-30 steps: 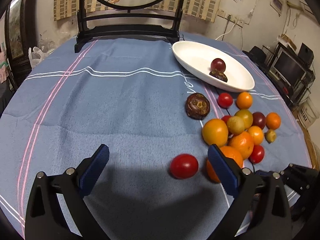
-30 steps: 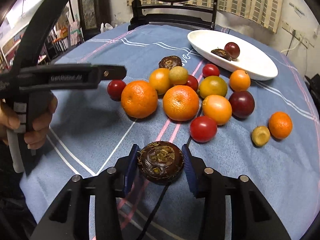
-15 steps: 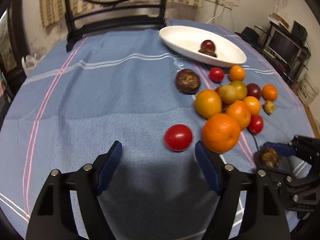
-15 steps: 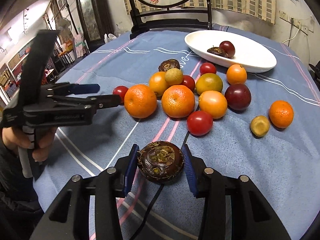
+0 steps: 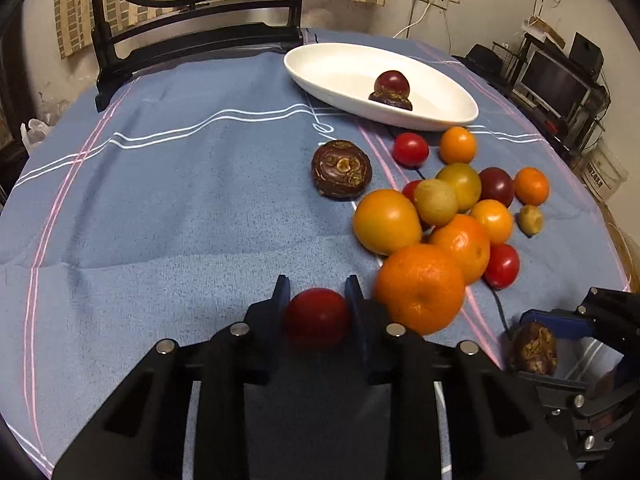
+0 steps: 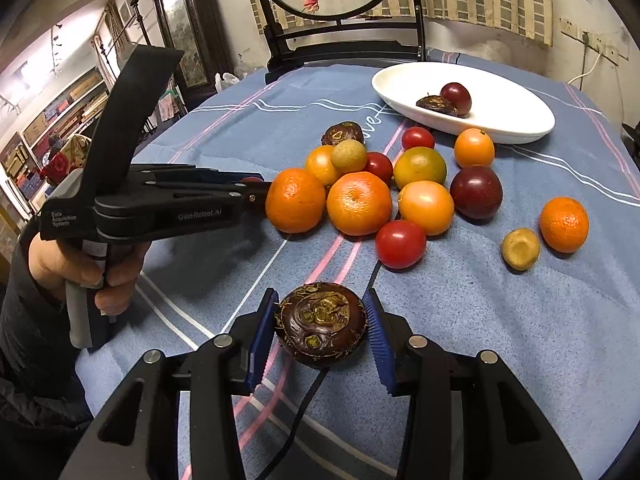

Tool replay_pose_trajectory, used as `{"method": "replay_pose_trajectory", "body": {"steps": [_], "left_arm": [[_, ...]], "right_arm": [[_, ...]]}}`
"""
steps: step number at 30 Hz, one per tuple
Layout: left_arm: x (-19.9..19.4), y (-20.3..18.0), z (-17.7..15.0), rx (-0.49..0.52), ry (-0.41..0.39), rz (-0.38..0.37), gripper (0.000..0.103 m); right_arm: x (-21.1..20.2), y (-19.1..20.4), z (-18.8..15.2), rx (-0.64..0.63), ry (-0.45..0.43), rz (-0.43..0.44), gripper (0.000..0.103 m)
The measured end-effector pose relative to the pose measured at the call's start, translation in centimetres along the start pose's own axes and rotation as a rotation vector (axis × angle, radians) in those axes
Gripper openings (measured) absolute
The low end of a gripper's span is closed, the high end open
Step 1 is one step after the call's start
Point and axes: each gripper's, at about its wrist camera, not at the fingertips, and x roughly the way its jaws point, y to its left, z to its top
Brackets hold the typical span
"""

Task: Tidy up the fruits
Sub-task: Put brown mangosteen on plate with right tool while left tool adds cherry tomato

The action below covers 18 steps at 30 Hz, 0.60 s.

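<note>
My left gripper [image 5: 318, 294] is shut on a red tomato [image 5: 318, 318] low over the blue tablecloth, just left of a large orange [image 5: 420, 288]. My right gripper [image 6: 322, 312] is shut on a dark brown water chestnut [image 6: 321, 334]; it also shows in the left wrist view [image 5: 534, 348]. A heap of oranges, tomatoes and plums [image 6: 380, 192] lies between the grippers and the white oval dish [image 6: 516, 118], which holds a plum [image 6: 456, 96] and a water chestnut [image 6: 436, 105]. Another water chestnut [image 5: 341, 174] lies left of the heap.
A dark wooden chair [image 5: 192, 44] stands at the table's far edge. A thin black cable [image 6: 308, 396] runs over the cloth under my right gripper. The left gripper's body and the hand holding it [image 6: 132, 208] fill the left of the right wrist view.
My left gripper moved forward and closed on the red tomato. My right gripper keeps its hold on the water chestnut and has barely moved.
</note>
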Motion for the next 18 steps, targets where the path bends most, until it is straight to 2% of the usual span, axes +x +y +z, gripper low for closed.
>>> {"method": "replay_pose_trajectory", "body": {"steps": [3,7,10,14,18], "left_arm": [[-1.0,0.8,0.3,-0.063,0.000,-0.027,0.028],[-3.9,0.5,2.4,-0.070,-0.078,-0.062,0.027],[-5.3,-0.8,5.3,-0.053,-0.137,-0.074,0.028],[-5.1,-2.7,9.8,-0.054,-0.205,-0.084,0.028],[-3.0,-4.1,13.6,-0.074,-0.225,-0.069,0.028]], "right_arm": [[-0.5,-0.3,0.3,-0.010,-0.014,-0.035,0.044],[-2.3,-1.5,2.2,-0.002,-0.077,-0.077,0.044],[-4.3,-2.3,4.9,-0.004,-0.170,-0.123,0.044],[-5.2,-4.1,9.0,0.013,-0.282,-0.202,0.044],[-3.5,-7.4,12.1,0.082,-0.320,-0.244,0.044]]}}
